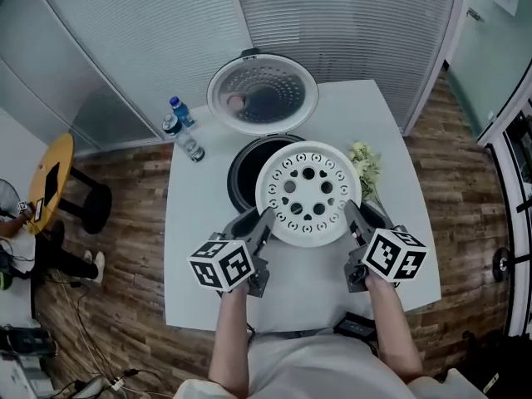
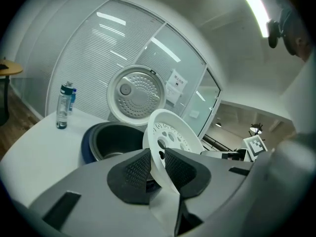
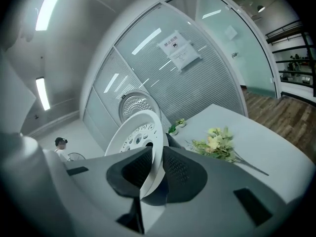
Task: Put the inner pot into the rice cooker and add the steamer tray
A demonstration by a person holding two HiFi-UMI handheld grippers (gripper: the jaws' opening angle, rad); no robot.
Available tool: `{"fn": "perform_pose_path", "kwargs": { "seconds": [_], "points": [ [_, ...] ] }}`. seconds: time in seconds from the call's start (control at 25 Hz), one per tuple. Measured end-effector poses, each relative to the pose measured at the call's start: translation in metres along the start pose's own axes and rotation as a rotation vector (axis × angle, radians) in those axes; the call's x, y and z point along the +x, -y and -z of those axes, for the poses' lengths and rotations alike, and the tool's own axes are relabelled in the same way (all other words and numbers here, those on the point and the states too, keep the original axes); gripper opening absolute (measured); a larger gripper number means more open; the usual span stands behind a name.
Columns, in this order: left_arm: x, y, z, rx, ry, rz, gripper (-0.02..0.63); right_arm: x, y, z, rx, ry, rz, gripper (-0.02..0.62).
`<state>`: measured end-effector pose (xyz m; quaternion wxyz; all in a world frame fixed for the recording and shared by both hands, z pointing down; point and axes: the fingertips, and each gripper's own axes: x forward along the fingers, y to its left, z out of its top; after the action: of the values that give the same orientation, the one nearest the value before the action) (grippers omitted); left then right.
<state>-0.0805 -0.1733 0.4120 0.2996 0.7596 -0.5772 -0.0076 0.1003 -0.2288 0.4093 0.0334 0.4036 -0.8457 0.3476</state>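
A white round steamer tray with several holes hangs in the air, half over the open rice cooker. My left gripper is shut on the tray's left rim, my right gripper on its right rim. In the left gripper view the tray stands edge-on between the dark pads, with the dark inner pot sitting inside the cooker behind it. In the right gripper view the tray's rim is pinched the same way. The cooker's lid stands open at the back.
Two water bottles stand on the white table left of the cooker. A bunch of pale flowers lies to its right. A yellow stool stands on the wood floor at left. Glass partition walls rise behind the table.
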Motion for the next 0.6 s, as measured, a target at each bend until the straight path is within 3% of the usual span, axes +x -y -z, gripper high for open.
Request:
{"fn": "perform_pose_path", "kwargs": {
  "seconds": [0.24, 0.6],
  "points": [
    [-0.024, -0.041, -0.015, -0.016, 0.029, -0.041, 0.091, 0.035, -0.038, 0.009, -0.032, -0.030, -0.038, 0.077],
    [-0.019, -0.074, -0.043, -0.024, 0.026, -0.022, 0.091, 0.068, -0.062, -0.002, -0.057, -0.035, -0.017, 0.077]
  ]
}}
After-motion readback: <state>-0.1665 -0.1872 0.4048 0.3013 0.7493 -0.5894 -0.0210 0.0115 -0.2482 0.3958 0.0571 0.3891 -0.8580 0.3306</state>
